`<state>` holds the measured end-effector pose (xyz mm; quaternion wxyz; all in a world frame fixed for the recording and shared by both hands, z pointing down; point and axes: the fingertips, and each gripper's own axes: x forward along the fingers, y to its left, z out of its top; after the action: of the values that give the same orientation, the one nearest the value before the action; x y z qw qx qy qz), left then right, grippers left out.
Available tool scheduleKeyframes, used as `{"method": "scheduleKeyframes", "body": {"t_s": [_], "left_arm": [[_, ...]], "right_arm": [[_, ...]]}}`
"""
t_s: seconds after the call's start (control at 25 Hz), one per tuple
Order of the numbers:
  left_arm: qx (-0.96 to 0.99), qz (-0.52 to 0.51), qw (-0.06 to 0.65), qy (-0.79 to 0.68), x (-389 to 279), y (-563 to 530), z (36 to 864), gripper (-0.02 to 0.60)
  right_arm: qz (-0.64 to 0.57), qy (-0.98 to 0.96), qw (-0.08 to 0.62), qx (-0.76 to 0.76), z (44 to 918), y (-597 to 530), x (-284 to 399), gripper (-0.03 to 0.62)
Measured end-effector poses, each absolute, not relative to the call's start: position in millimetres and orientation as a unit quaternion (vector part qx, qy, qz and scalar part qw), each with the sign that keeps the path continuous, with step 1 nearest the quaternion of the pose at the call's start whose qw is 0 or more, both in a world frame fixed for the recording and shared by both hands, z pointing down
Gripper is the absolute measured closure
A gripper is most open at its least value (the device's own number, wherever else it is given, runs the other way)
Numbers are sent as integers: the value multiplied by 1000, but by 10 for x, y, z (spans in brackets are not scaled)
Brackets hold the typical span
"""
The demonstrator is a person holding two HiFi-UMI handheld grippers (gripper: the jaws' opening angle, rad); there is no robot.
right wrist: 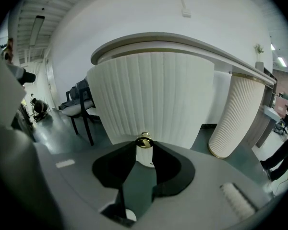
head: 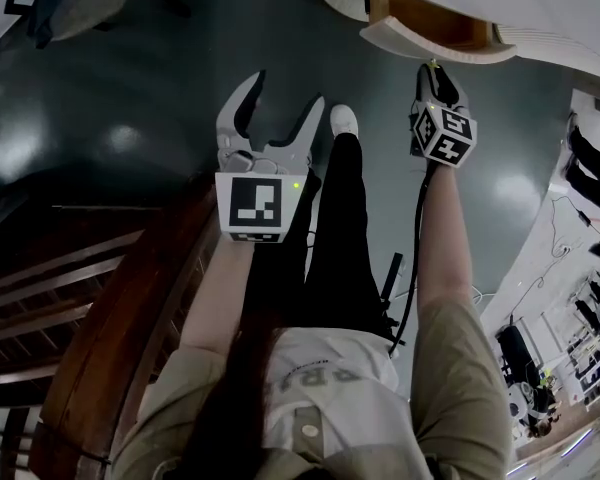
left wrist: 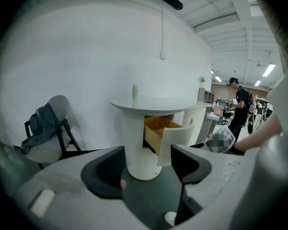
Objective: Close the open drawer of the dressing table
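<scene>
Right gripper (right wrist: pixel 144 146): its jaws are pinched on the small brass knob (right wrist: pixel 144 142) of the drawer front (right wrist: pixel 153 90); in the head view it sits far right, right up against that front.
Left gripper (head: pixel 283 98): jaws spread wide with nothing between them, held over the dark floor (head: pixel 130 118), well apart from the furniture.
Drawer (left wrist: pixel 164 133): pulled out from the dressing table (left wrist: pixel 153 103), its wooden inside showing behind the ribbed, curved white front.
Table top: a small pale bottle (left wrist: pixel 135 91) stands towards its far left edge.
Nearby: a chair (left wrist: pixel 48 128) with clothing draped on it, far left, clear of the drawer's path.
Step in hand: by my reading, a straight push on the knob to send the drawer home; none of the closing is done yet.
Risk, slipping: the knob is small and round, so a push off its axis could roll it out of the jaws.
Risk, jamming: a slanted push could skew the drawer on its runners and leave it part open.
Risk, slamming: too much force could jolt the table and topple the bottle.
</scene>
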<state>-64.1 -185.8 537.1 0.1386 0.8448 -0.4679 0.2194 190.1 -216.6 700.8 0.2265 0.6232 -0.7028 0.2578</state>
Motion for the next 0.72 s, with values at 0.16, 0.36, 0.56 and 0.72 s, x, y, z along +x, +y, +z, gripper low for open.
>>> {"method": "scheduleKeyframes", "body": {"t_s": [0.16,0.36,0.56,0.72], "left_arm": [[842,221,139,-471,-592,-1872,5388,265],[839,222,140,-477,-549,-1889,5375,264],[835,225,140,-482,-539,-1905,5390,264],[832,227,141,-486,-534,-1920,5404,264]], "right_arm": [[256,-709,227,616,7000,-2229,1897,485],[255,-716,231,607,6980,-2263,1906,487],[256,-719,228,605,6989,-2320,1892,487],[254,-721,230,603,6993,-2382,1895,487]]}}
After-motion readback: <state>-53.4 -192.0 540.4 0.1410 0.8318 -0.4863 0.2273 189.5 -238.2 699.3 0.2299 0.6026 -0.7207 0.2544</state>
